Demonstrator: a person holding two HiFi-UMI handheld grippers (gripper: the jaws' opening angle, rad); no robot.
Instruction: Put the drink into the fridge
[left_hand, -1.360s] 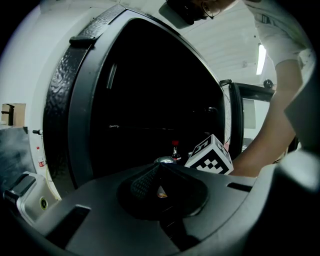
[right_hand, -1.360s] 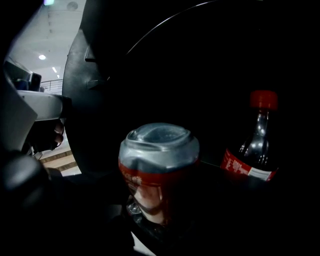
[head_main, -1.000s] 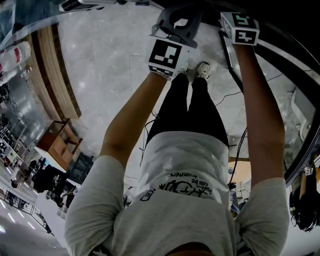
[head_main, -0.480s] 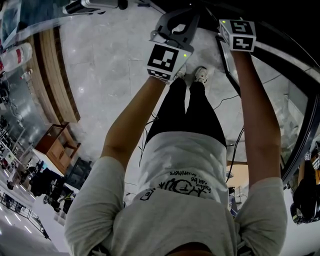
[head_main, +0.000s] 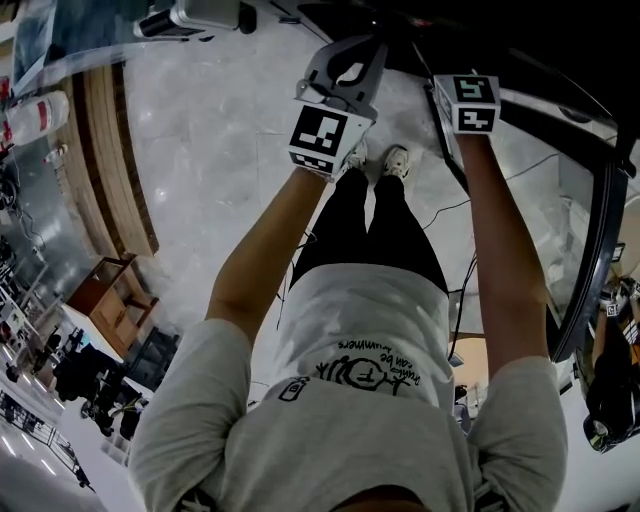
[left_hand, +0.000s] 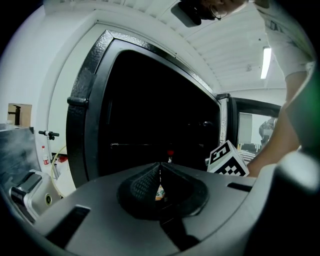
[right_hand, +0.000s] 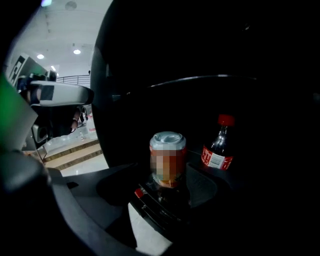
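Pale marble floor (head_main: 210, 150) far below, wooden steps (head_main: 110, 170) off to the left, both arms stretched out toward the dark mouth of the fridge (left_hand: 150, 100). Door (head_main: 592, 240) swung wide on the right, by the look of it, leaving the way in open.

Drink first: orange can (right_hand: 168, 159) standing upright inside the fridge, deep in the gloom. Red-capped cola bottle (right_hand: 218, 148) near it on the right, not touching. Looks delivered: settled on its base, not tilted, not lifted.

Right gripper (right_hand: 162, 184) released. Jaws apart, just been closing a little from their widest. Can in line with the gap, at or just past the tips, with neither pad pressing on it. No call for a wide spread with the can standing on its own. Aimed somewhat downward into the fridge, keeping the can squarely in front.

Left gripper (left_hand: 160, 167) clenched on nothing, pads meeting in a thin seam, a sliver of orange glimpsed beyond. Pointed roughly level at the opening, beside the right one. Idle for now, likely parked close so as to take the door next.

Judging the job nearly done: can in, grip off. Left to do, at a guess: draw back without clipping can or bottle, then shut the door.
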